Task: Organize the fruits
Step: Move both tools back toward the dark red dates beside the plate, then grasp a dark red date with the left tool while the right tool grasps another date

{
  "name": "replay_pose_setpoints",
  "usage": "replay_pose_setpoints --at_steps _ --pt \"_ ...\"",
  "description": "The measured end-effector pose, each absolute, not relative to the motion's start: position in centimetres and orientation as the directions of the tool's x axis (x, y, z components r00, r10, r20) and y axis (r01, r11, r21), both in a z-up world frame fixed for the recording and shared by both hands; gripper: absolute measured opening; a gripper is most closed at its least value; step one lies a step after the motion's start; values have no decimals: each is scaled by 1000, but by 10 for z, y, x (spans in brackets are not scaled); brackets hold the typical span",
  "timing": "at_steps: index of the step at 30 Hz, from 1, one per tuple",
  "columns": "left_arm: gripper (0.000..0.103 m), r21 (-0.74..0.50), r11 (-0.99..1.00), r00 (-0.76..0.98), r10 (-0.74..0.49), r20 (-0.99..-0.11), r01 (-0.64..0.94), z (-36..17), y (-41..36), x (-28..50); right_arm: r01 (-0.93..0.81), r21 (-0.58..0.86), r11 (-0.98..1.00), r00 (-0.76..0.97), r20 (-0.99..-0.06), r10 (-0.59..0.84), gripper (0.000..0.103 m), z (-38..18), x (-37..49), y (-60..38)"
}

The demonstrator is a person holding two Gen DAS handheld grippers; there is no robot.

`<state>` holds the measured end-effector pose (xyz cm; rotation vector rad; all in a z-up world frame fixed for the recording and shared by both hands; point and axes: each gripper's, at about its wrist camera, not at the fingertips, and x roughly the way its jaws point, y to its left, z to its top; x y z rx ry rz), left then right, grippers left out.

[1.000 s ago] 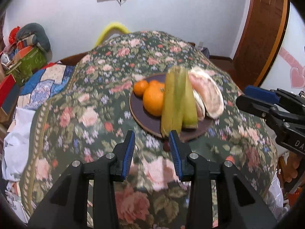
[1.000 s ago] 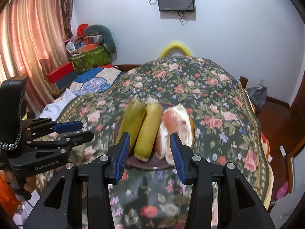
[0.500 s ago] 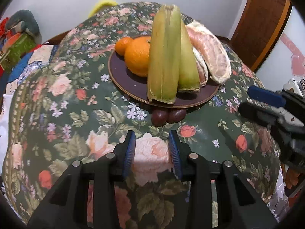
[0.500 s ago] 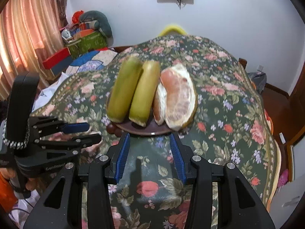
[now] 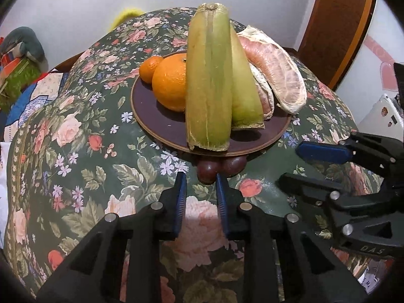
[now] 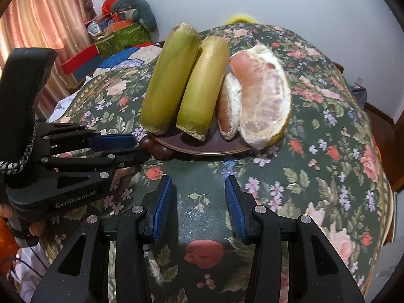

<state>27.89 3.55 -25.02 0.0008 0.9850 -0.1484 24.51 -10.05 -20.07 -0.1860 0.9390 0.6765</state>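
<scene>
A dark round plate (image 5: 161, 123) on the floral tablecloth holds two oranges (image 5: 169, 88), two green stalk pieces (image 5: 209, 83) and peeled pomelo segments (image 5: 277, 75). Two small dark red fruits (image 5: 219, 168) lie on the cloth against the plate's near rim. My left gripper (image 5: 200, 178) is open, its tips just short of those fruits. In the right wrist view the same fruits (image 6: 157, 149) sit by the left gripper's fingers (image 6: 113, 141). My right gripper (image 6: 198, 184) is open and empty, low over the cloth before the plate (image 6: 202, 149).
The floral table (image 6: 328, 176) drops away at its right edge. Boxes and bedding (image 6: 118, 32) are piled at the far left by a curtain. A wooden door (image 5: 338, 25) stands at the far right.
Both grippers have moved in closer to the plate and lower. The left gripper's tips now reach the two dark red fruits. Both jaws stay open.
</scene>
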Motion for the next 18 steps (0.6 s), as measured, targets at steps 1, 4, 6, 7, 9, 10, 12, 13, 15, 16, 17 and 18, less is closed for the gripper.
replay_pose_setpoints --at_steps 1,4,6,7,9,10,12,13,15,16,17,18 --pt "20 -72 989 543 -131 -829 130 -250 35 279 -611 143 778 399 -794 459 40 -201 245 -100" --pt "16 -70 987 542 -137 -829 143 -251 32 283 -614 152 775 394 -791 468 40 -200 243 -98" --pt "16 -62 988 542 -130 -830 143 -251 30 285 -615 156 773 389 -793 469 40 -201 244 -99" --pt "16 -64 988 541 -131 -831 140 -251 31 286 -615 157 773 388 -793 469 40 -201 244 -99" --pt "16 -76 987 541 -140 -829 138 -251 32 285 -615 158 773 387 -794 470 40 -201 244 -99" --pt "16 -83 987 541 -144 -828 136 -251 34 285 -616 157 772 387 -794 470 40 -201 244 -98" --pt "15 -86 987 545 -146 -826 134 -251 36 283 -617 156 771 386 -794 469 40 -200 244 -98" --pt "15 -83 988 547 -142 -825 132 -250 36 281 -619 155 770 385 -795 469 40 -200 244 -97" --pt "15 -82 989 551 -139 -823 126 -249 39 276 -625 149 766 384 -796 468 40 -200 243 -93" --pt "15 -82 989 552 -137 -823 123 -249 41 273 -628 147 764 383 -797 468 40 -200 243 -91" --pt "15 -82 989 553 -135 -822 120 -249 43 270 -631 145 762 382 -797 468 40 -199 243 -89" --pt "15 -79 991 554 -129 -822 112 -248 47 267 -633 143 761 381 -798 467 40 -199 243 -87"
